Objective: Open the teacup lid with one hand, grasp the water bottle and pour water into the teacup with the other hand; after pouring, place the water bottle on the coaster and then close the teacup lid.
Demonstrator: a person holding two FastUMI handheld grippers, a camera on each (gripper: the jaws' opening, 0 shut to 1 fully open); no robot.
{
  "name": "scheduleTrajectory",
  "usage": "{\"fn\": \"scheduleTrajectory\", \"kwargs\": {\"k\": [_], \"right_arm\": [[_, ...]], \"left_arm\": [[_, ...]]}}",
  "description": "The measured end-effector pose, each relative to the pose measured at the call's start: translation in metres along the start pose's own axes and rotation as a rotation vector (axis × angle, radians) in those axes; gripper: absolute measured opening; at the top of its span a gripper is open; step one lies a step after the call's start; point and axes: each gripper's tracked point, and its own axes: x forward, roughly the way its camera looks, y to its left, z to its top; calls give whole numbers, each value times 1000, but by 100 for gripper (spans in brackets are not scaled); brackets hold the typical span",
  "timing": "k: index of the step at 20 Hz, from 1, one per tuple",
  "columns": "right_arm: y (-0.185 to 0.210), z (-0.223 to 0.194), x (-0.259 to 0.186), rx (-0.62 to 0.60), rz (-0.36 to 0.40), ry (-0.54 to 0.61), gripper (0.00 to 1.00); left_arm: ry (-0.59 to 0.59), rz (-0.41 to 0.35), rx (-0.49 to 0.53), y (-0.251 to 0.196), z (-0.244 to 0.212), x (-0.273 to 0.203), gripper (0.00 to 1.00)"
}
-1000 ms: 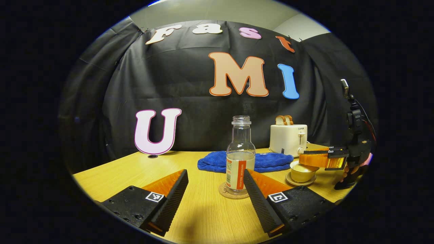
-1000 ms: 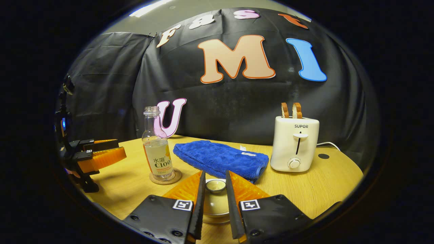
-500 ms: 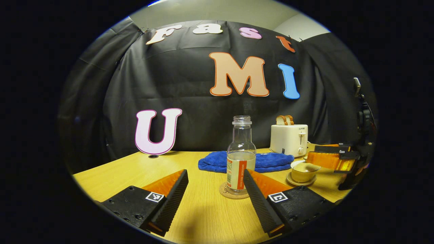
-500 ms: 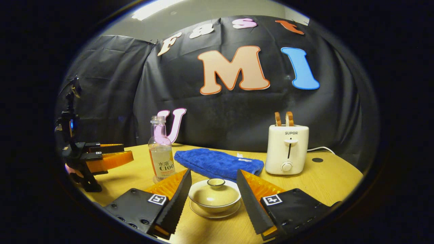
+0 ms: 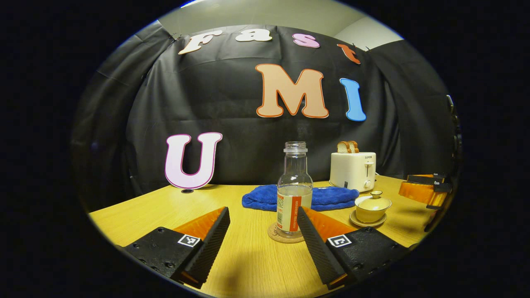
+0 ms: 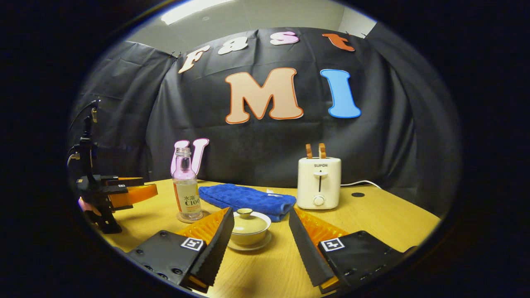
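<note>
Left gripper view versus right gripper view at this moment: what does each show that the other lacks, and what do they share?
Left gripper view: left gripper's open jaws framing the bottle, right gripper at the edge. Right gripper view: right gripper's open jaws framing the lidded teacup, toaster's cord, hand holding the left gripper. Shared: bottle on coaster, teacup, towel, toaster.

Black cloth wall (image 6: pixel 269 153) hangs creased behind a light wood-grain surface (image 6: pixel 372 215). Pale ceiling (image 6: pixel 265 18) above, one bright strip light (image 6: pixel 194 7). White toaster (image 6: pixel 319 182) with two bread slices stands beside a folded blue towel (image 6: pixel 244 198).
</note>
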Motion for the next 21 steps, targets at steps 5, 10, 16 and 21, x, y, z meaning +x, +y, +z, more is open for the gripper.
{"fn": "scheduleTrajectory", "kwargs": {"k": [5,10,16,21], "right_arm": [[-26,0,-15,-4,-156,-6,90],[-29,2,-16,-7,-179,-9,82],[-30,1,-16,-7,-190,-10,86],[-31,1,-16,-7,-190,-11,82]], "left_arm": [[-3,60,2,11,0,-7,95],[-2,87,2,13,1,-9,95],[-2,71,1,10,0,-9,95],[-3,56,0,9,0,-9,95]]}}
